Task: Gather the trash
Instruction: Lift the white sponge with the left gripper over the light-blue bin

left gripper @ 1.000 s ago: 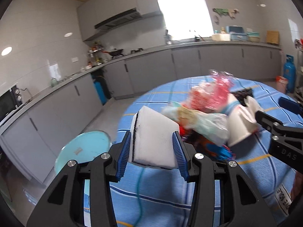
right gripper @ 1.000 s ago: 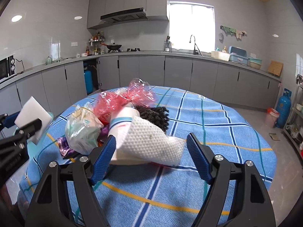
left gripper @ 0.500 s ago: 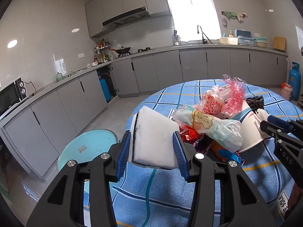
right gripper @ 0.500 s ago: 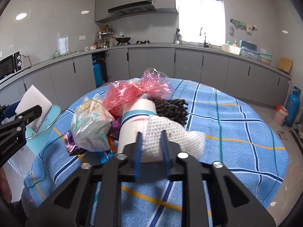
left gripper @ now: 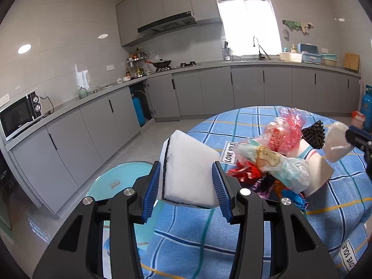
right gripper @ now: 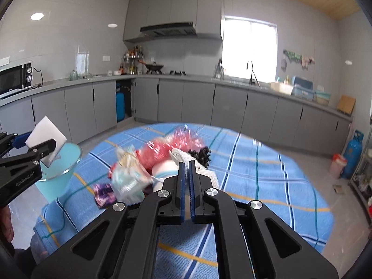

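L gripper (left gripper: 188, 187) clamps white sponge (left gripper: 189, 169) beside table's left edge; R gripper (right gripper: 187, 183) pinches textured paper towel (right gripper: 204, 172); wrapper pile (right gripper: 137, 169) left mid-table; teal bin (right gripper: 59, 169) waits.

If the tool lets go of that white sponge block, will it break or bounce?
Probably neither. The white sponge block looks like soft foam, so it is likely light and squashy, not brittle. The left tool holds it by two flat sides without visibly denting it, so it seems fairly firm. With flat faces, it should land and stay, not roll.

Left hand-held gripper (left gripper: 188, 187) half spread, gripping; right hand-held gripper (right gripper: 187, 166) pinched closed.
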`<state>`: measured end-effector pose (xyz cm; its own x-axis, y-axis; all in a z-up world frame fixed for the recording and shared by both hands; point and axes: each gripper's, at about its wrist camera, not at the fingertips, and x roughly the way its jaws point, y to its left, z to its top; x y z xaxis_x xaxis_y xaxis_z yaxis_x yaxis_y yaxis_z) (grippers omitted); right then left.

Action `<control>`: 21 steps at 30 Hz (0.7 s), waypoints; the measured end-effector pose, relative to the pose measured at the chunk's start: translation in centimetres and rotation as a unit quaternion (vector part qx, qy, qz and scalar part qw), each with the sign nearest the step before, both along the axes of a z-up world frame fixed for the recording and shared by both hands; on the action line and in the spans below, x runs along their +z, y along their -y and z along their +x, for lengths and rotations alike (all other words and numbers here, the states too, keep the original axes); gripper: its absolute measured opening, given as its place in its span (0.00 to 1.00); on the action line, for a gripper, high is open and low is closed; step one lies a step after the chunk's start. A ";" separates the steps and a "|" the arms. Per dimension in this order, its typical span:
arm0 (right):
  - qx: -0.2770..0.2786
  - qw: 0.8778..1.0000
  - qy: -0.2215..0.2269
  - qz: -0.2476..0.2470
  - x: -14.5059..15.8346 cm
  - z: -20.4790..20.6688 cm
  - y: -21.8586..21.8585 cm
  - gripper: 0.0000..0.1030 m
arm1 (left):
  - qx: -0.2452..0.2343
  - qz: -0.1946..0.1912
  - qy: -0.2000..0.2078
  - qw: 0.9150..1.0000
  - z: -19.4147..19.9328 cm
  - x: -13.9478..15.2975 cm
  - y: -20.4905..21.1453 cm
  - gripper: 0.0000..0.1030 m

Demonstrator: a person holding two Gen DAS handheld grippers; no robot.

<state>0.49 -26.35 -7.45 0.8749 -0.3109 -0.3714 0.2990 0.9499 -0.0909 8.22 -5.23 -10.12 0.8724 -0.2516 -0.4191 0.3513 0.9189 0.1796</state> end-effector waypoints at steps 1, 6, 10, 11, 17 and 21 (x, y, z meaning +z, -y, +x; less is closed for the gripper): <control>0.003 1.000 0.003 -0.002 0.3 -0.1 -0.2 0.04 | 0.005 -0.001 0.002 1.000 0.1 0.2 -0.4 0.44; 0.017 0.999 0.023 -0.023 2.2 -0.4 -1.7 0.04 | 0.028 -0.006 0.006 1.000 0.9 1.2 -2.3 0.44; 0.025 0.998 0.042 -0.030 3.7 -0.9 -2.4 0.04 | 0.041 -0.010 0.009 0.999 1.3 1.8 -3.4 0.44; 0.028 0.998 0.046 -0.034 4.0 -1.0 -2.6 0.04 | 0.043 -0.010 0.010 0.999 1.3 1.8 -3.5 0.44; 0.056 0.996 0.054 -0.035 4.4 0.4 -3.9 0.04 | 0.062 -0.011 0.012 0.998 1.7 2.1 -4.7 0.45; 0.081 0.995 0.057 -0.032 4.4 1.9 -5.2 0.04 | 0.083 -0.018 0.012 0.996 2.4 2.7 -6.1 0.45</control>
<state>2.40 -21.15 -3.00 0.9505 -0.1824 -0.2514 0.1547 0.9799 -0.1263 10.62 0.91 -7.45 0.9133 -0.1174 -0.3901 0.1895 0.9701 0.1518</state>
